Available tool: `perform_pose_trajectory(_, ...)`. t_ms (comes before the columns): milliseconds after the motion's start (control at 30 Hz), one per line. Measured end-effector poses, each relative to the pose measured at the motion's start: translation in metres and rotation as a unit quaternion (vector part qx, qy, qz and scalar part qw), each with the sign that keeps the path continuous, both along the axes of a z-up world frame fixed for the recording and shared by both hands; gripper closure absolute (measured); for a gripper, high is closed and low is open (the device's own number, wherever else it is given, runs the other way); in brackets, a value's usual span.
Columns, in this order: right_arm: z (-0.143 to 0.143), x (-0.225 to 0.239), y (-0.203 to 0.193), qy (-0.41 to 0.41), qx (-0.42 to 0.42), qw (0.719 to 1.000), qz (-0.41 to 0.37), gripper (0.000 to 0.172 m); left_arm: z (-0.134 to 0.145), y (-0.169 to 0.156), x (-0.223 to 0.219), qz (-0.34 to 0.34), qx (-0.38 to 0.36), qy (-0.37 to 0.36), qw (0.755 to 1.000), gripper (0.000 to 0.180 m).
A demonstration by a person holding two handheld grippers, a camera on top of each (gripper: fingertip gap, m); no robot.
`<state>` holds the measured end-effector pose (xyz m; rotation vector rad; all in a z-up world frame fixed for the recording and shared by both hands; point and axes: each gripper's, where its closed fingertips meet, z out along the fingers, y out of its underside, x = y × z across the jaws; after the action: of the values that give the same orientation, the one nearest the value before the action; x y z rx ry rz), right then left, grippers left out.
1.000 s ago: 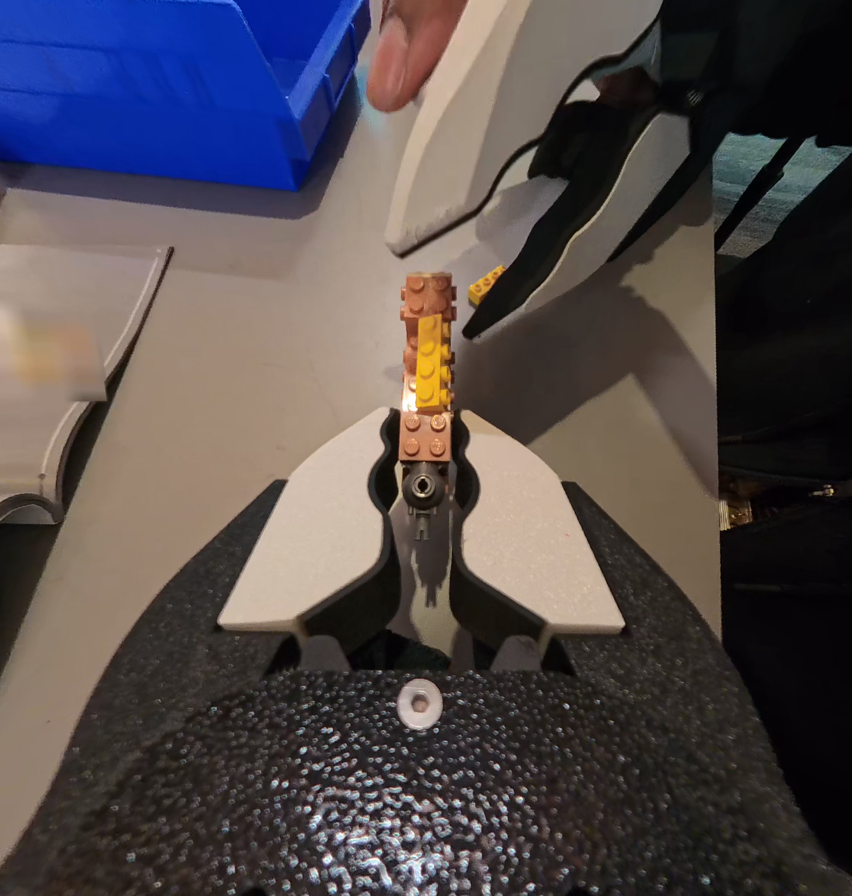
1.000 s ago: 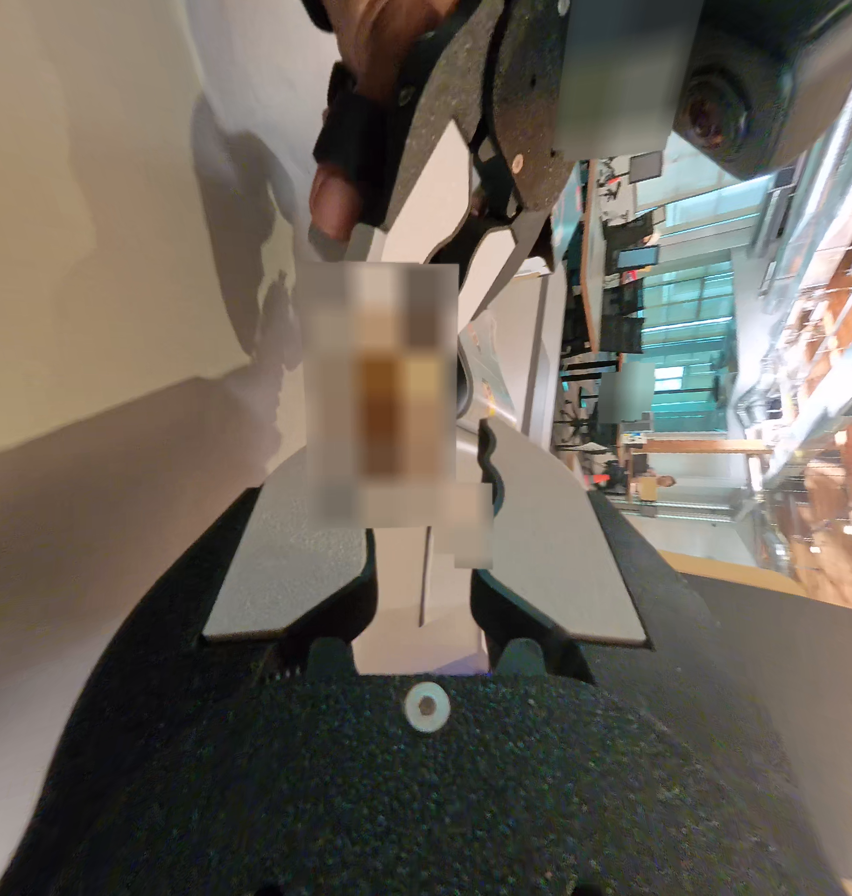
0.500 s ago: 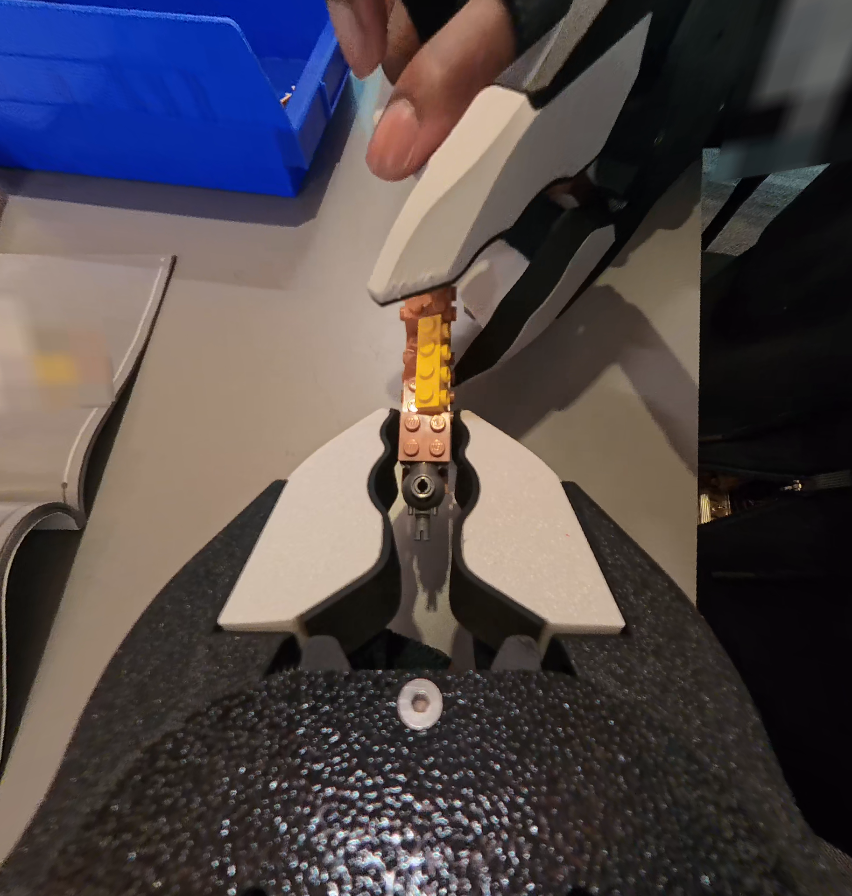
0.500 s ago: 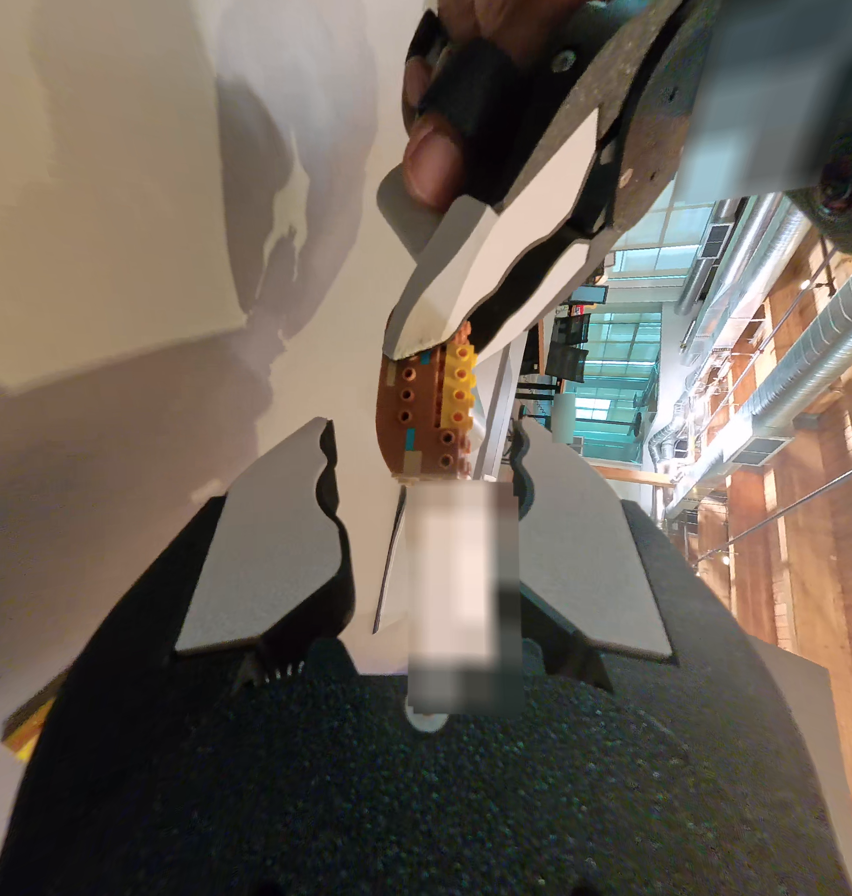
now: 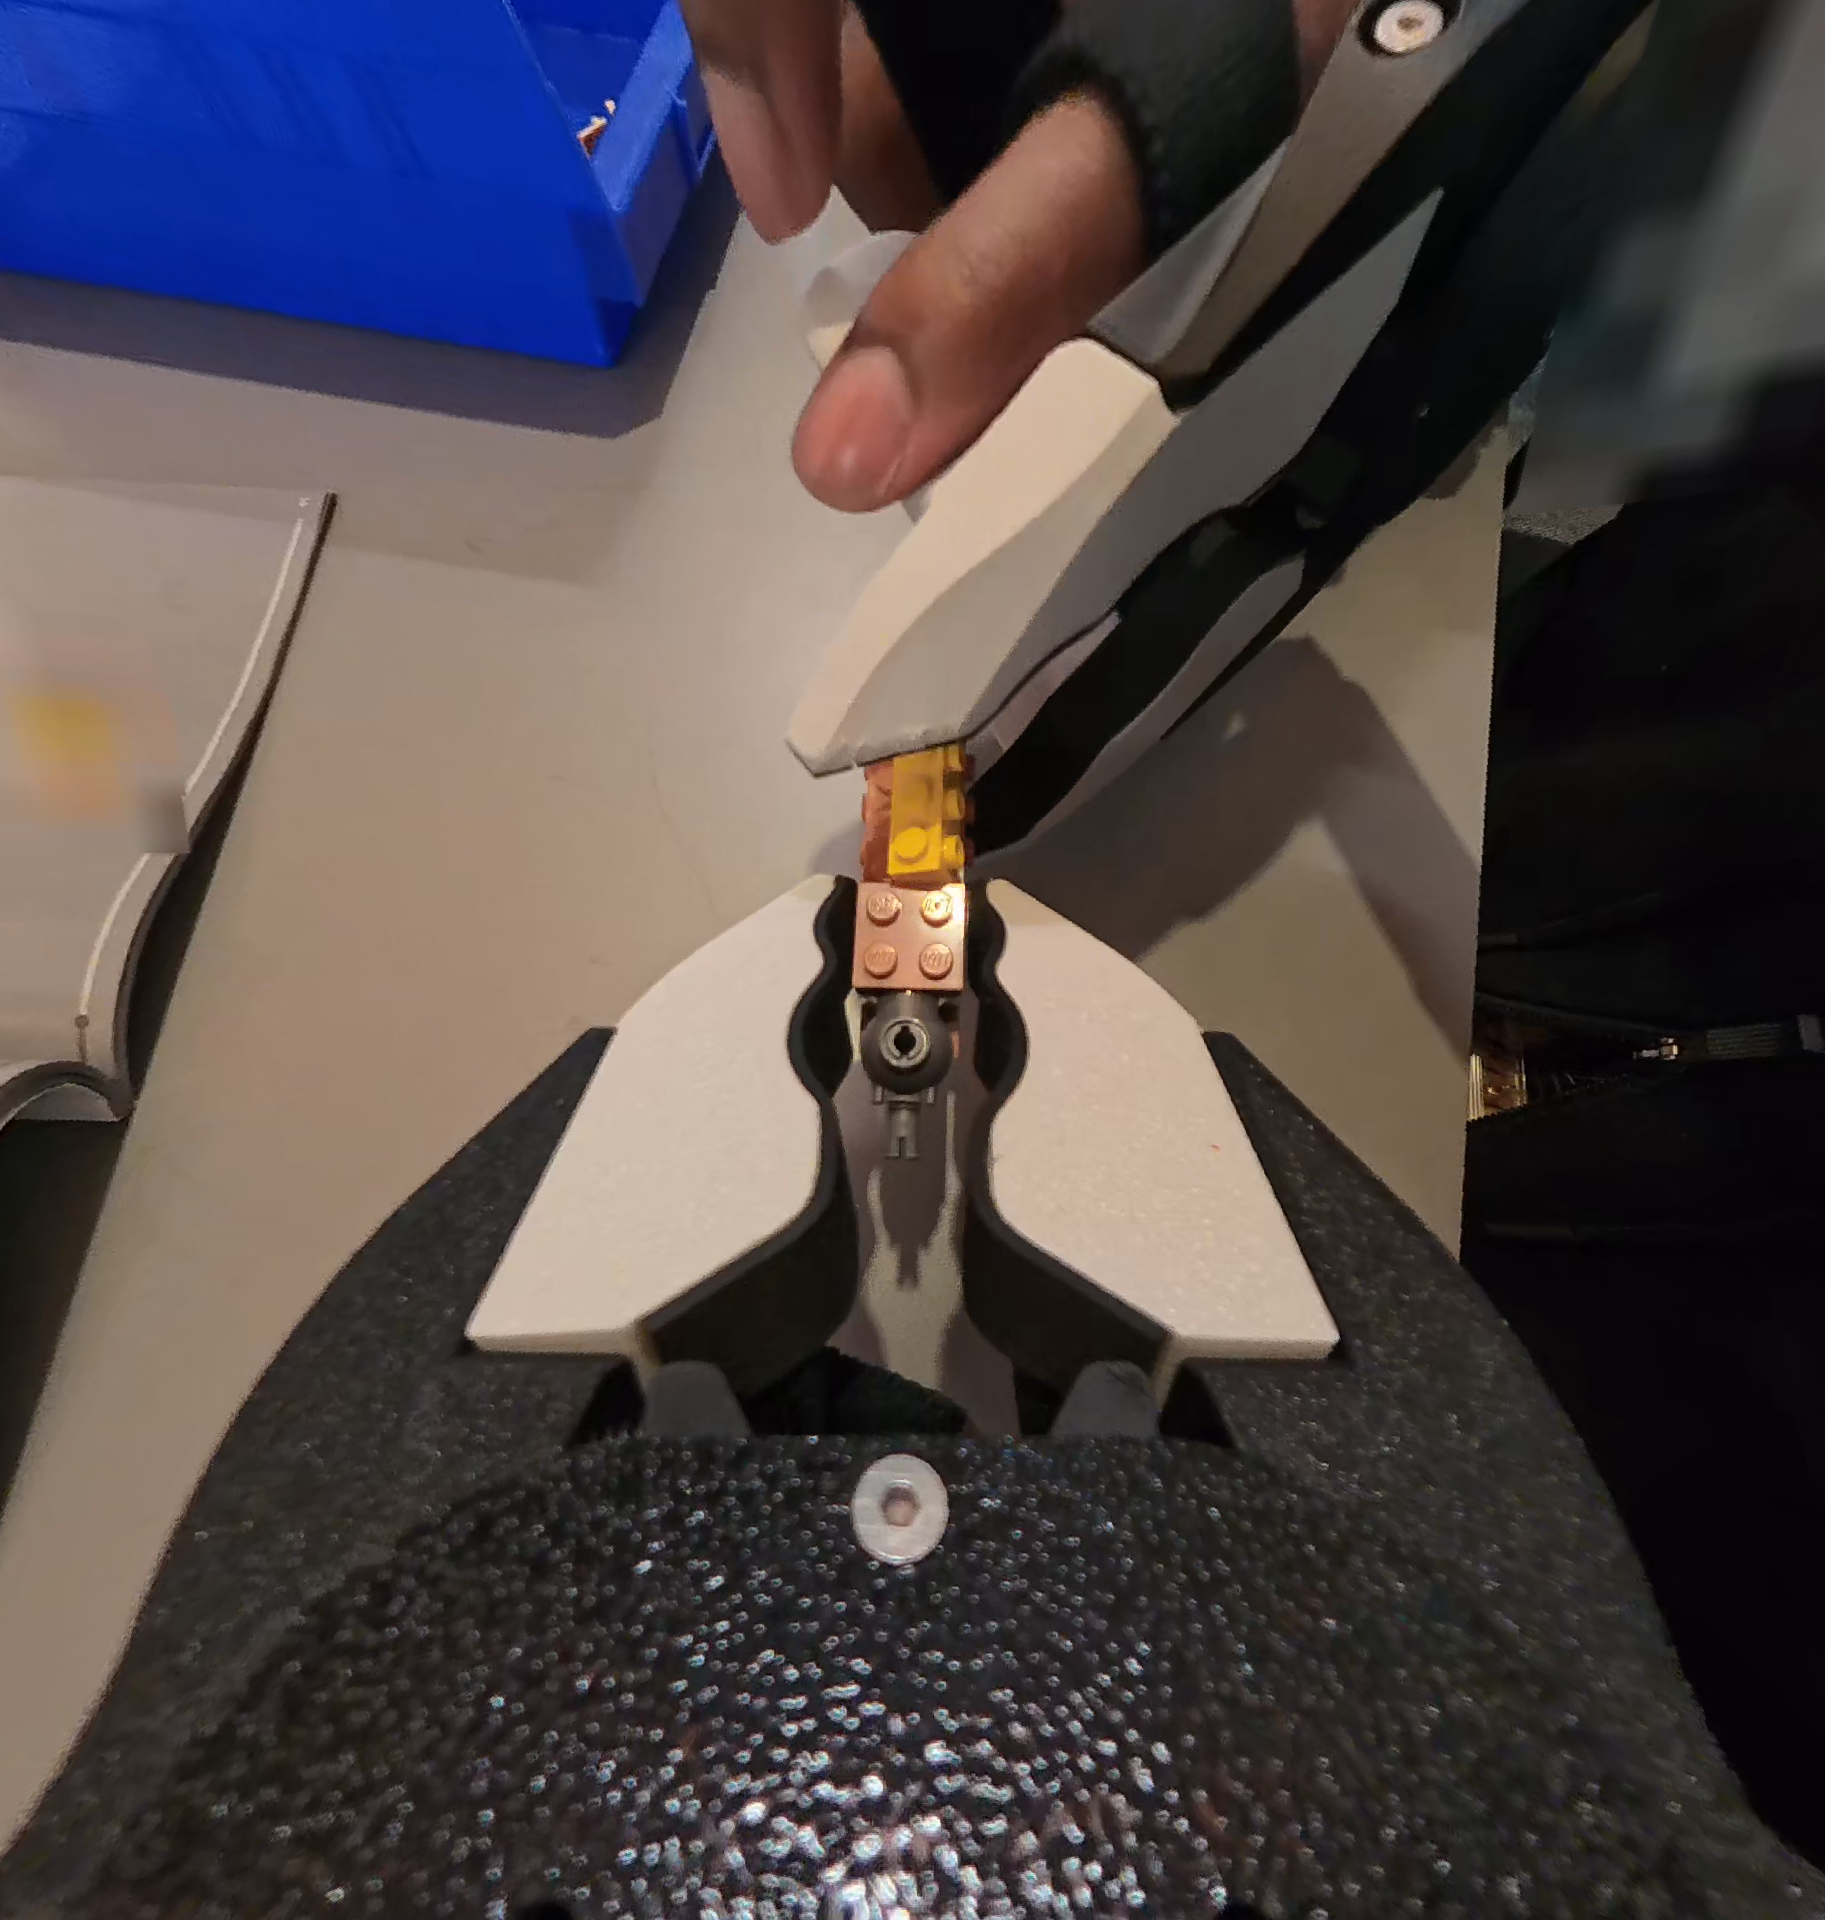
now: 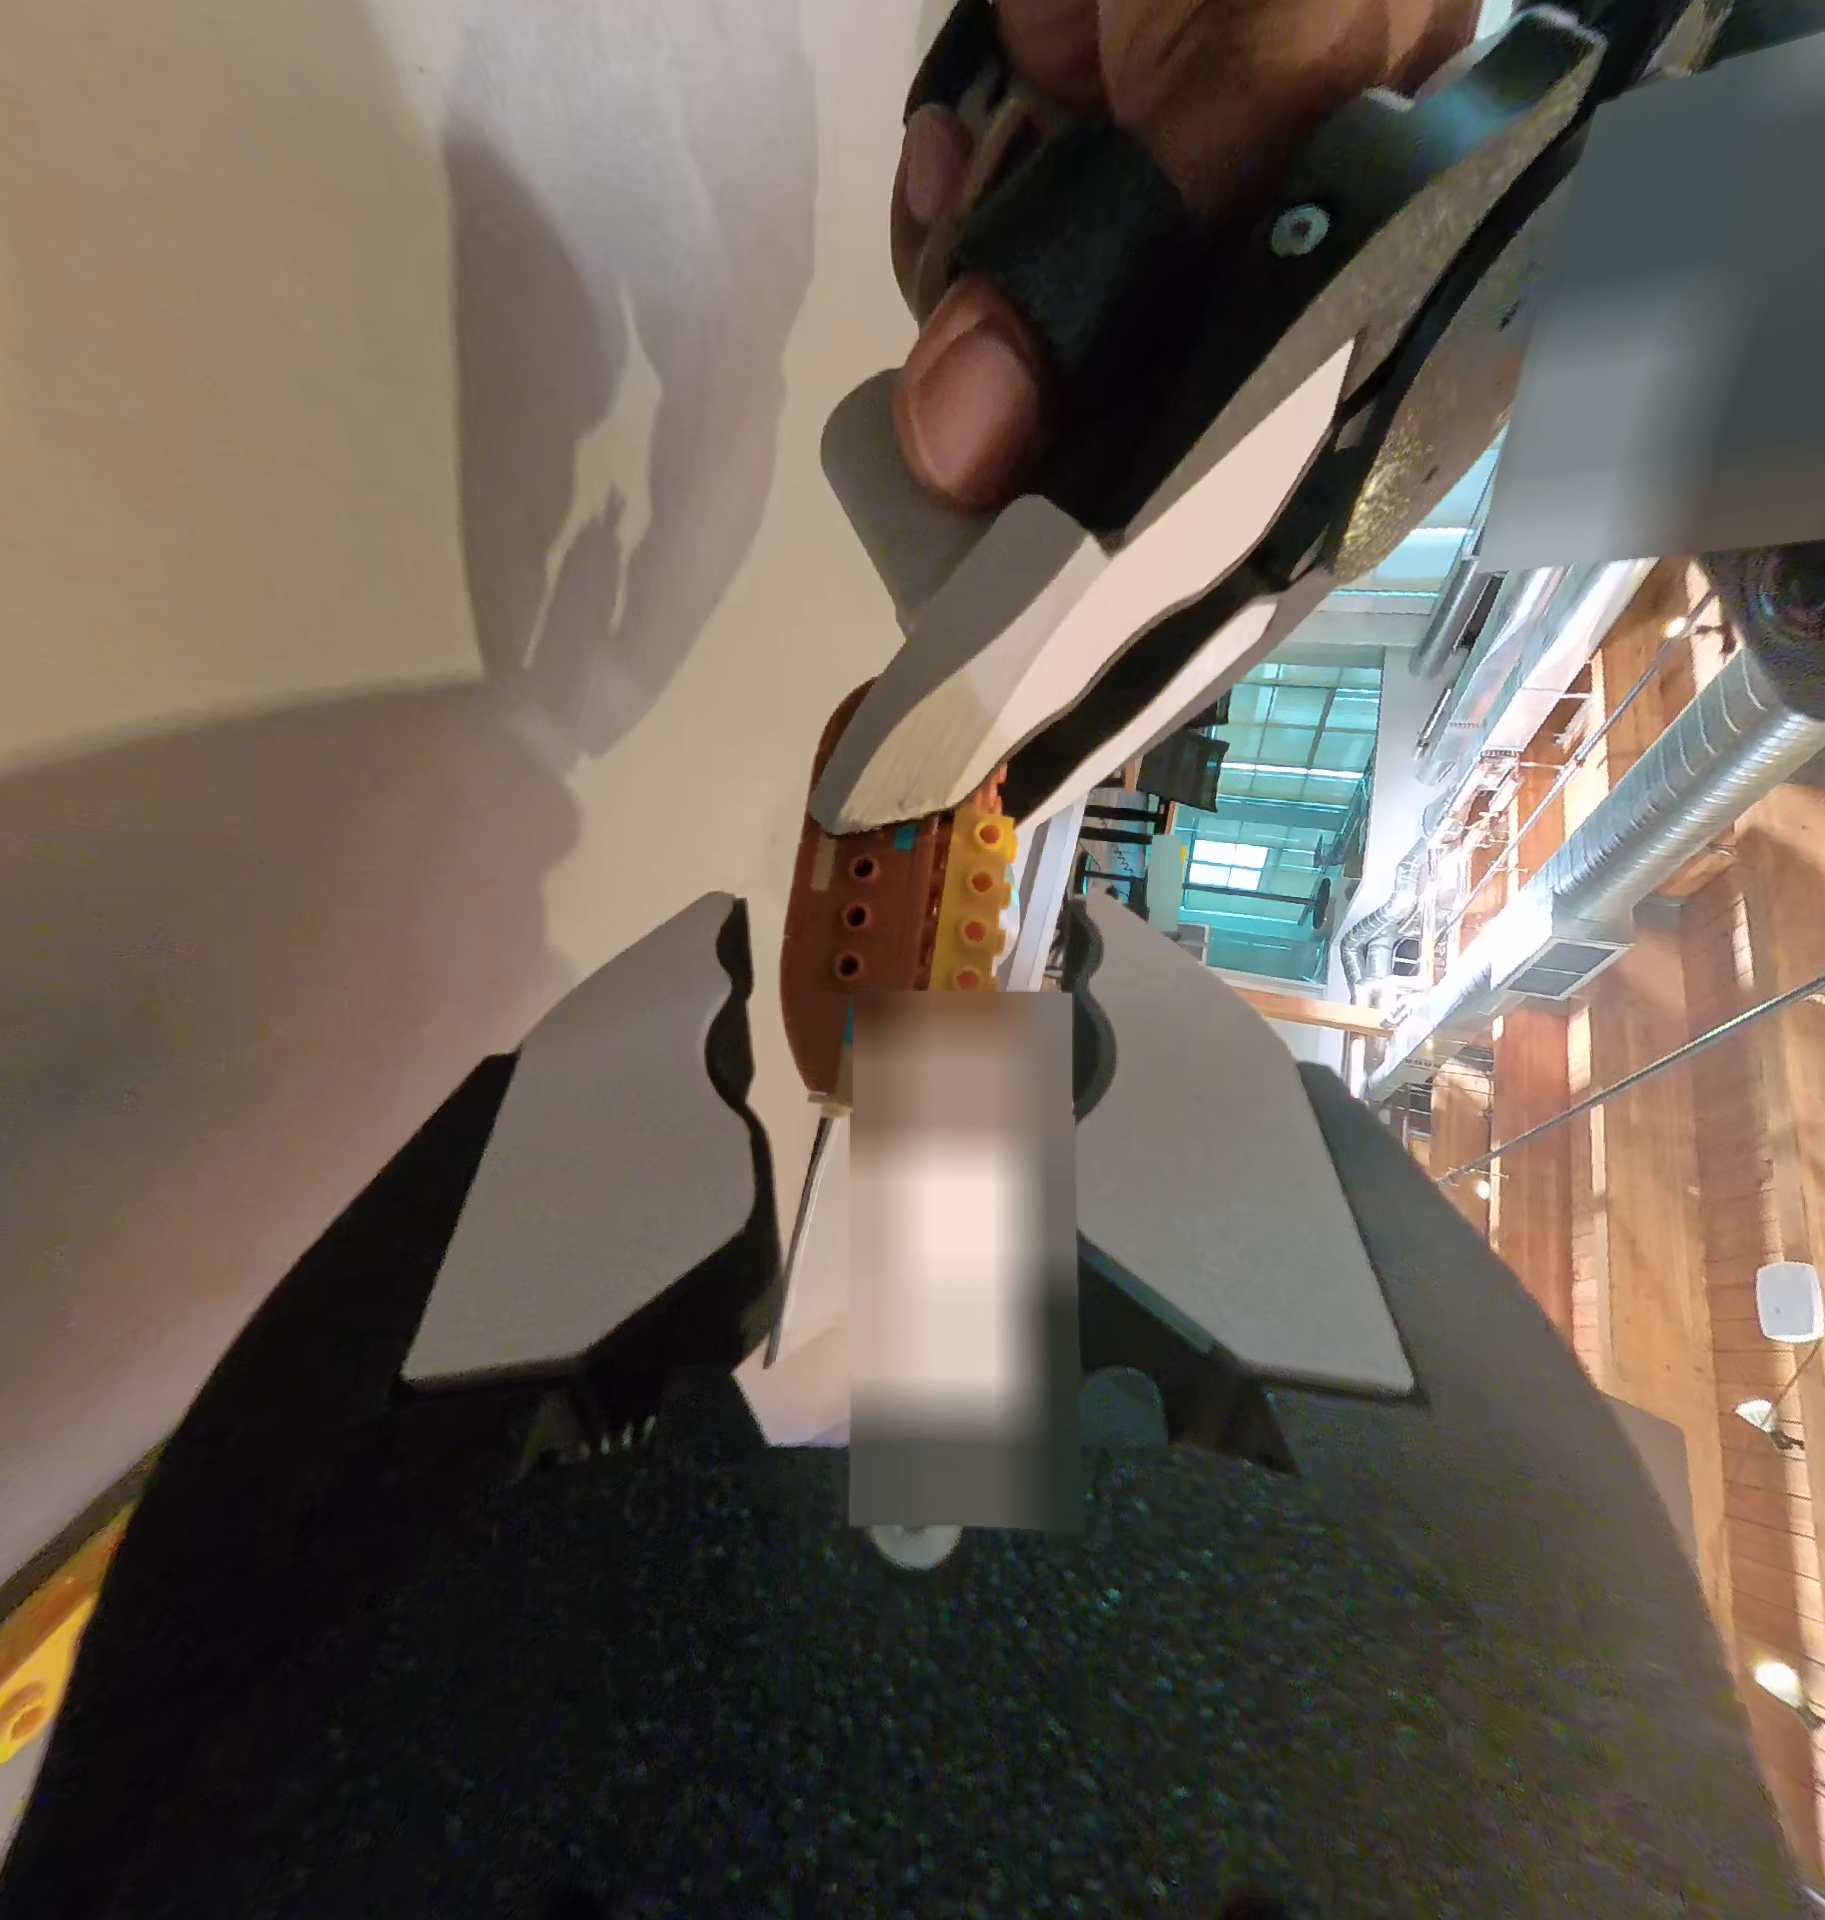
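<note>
Left gripper was clamped on the near end of a slim brown-and-yellow studded plastic brick assembly, pads pressing its brown plate, above the grey table. Right gripper straddled the far end — fingers spread, a gap visible beside the bricks. Judged light and rigid, but joints could snap apart; best pinched across the flat sides. Blue plastic bin sat behind.

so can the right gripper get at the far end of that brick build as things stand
Probably yes: the right gripper already has its open fingers either side of the brown and yellow brick build, whose near end the left gripper clamps. Nothing visible blocks it.
</note>
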<state>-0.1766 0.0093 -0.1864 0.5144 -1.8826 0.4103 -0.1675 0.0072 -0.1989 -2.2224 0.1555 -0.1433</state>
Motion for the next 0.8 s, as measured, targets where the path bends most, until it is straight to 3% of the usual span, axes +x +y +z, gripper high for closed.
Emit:
perform_pose_trajectory(233,-0.0016,-0.0013,-0.0005,0.016,0.008,1.000,0.001,0.130,0.0004,0.0014,0.0010,0.005,0.002,-0.030,1.000,0.161)
perform_pose_trajectory(800,-0.0028,0.0007,0.0005,-0.004,0.008,1.000,0.000,0.131,-0.0011,0.0020,0.0036,0.003,-0.002,-0.063,0.998,0.161)
